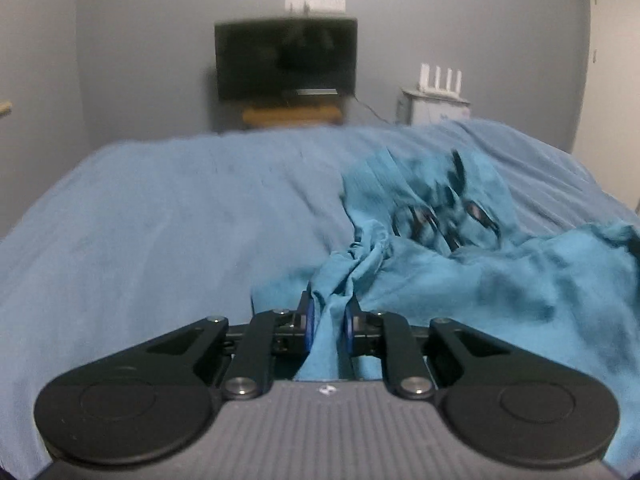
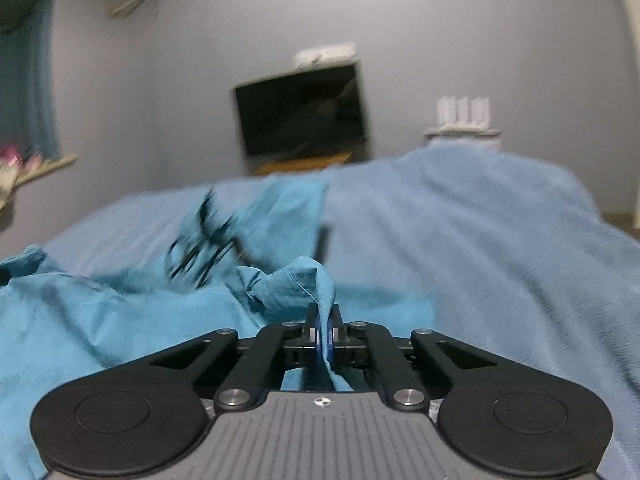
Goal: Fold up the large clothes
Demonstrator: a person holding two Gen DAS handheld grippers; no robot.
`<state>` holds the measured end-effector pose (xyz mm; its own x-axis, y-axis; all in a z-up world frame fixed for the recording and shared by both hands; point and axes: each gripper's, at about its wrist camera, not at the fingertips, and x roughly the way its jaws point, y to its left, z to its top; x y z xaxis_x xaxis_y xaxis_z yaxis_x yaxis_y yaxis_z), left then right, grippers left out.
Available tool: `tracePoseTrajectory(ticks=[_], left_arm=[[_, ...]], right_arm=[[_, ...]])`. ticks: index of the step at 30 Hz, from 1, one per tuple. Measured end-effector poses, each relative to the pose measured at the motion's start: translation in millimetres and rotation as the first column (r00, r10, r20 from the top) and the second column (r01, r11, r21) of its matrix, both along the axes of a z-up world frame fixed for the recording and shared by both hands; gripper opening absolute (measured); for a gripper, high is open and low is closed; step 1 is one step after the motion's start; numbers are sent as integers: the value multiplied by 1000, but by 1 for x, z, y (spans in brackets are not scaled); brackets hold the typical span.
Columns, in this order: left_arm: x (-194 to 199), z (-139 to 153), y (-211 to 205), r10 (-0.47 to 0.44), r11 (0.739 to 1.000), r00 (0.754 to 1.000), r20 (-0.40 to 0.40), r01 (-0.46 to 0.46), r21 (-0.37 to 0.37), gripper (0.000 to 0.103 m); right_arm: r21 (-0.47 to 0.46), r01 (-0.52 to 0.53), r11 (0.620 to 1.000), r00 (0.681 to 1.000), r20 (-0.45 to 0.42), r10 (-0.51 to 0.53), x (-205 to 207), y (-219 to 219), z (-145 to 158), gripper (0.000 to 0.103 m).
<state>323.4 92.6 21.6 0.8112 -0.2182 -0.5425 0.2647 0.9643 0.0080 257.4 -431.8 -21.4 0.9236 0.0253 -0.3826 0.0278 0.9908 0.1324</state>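
My left gripper (image 1: 329, 312) is clamped on a bunched fold of the teal garment (image 1: 500, 280) — cloth runs up between the blue pads (image 1: 307, 316). The garment lies crumpled on the bed (image 1: 160, 220), over its pale blue cover, dark print facing up near the middle. My right gripper (image 2: 324, 330) is pinched tight on another edge of the same garment, the hem peaking just above the pads. TV (image 1: 285, 58) on the far grey wall — frames are blurred.
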Motion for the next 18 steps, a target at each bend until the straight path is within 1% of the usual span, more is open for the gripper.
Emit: tracePoseTrajectory(ticks=[2,5,8,10,12,14,15,16,17,18], left_arm=[[15,-5,-12,10,999,1000,25,-11,47,11],[35,-21,-25,46,995,999,25,-48,90,11],[48,-38,-39,85,989,996,15,-87,121,11],[54,-44,-46,108,985,994,33,-111,129,11],[59,-47,-47,131,984,990,45,-135,116,11],[65,-51,-48,153,982,988,26,-155,111,12],[69,-55,-49,157,980,987,14,-158,123,12],[74,-62,-53,157,977,988,-8,-154,150,14],[79,-70,-57,155,972,987,-37,-146,184,20],[82,-75,-61,158,966,986,-58,-142,216,22]], right_arm=[[42,49,998,998,36,-51,1,-11,2,4],[85,109,990,992,58,-114,5,-20,-2,4],[66,134,989,989,50,-137,13,-19,-12,4],[72,143,987,988,38,-146,19,-21,-18,4],[96,148,984,987,44,-153,24,-24,-20,4],[117,151,982,986,52,-157,26,-25,-23,4],[121,151,981,987,41,-157,29,-27,-26,4],[125,154,980,987,23,-158,34,-27,-29,4],[127,163,978,987,-8,-163,39,-28,-34,5],[119,179,977,984,-48,-174,44,-29,-41,10]])
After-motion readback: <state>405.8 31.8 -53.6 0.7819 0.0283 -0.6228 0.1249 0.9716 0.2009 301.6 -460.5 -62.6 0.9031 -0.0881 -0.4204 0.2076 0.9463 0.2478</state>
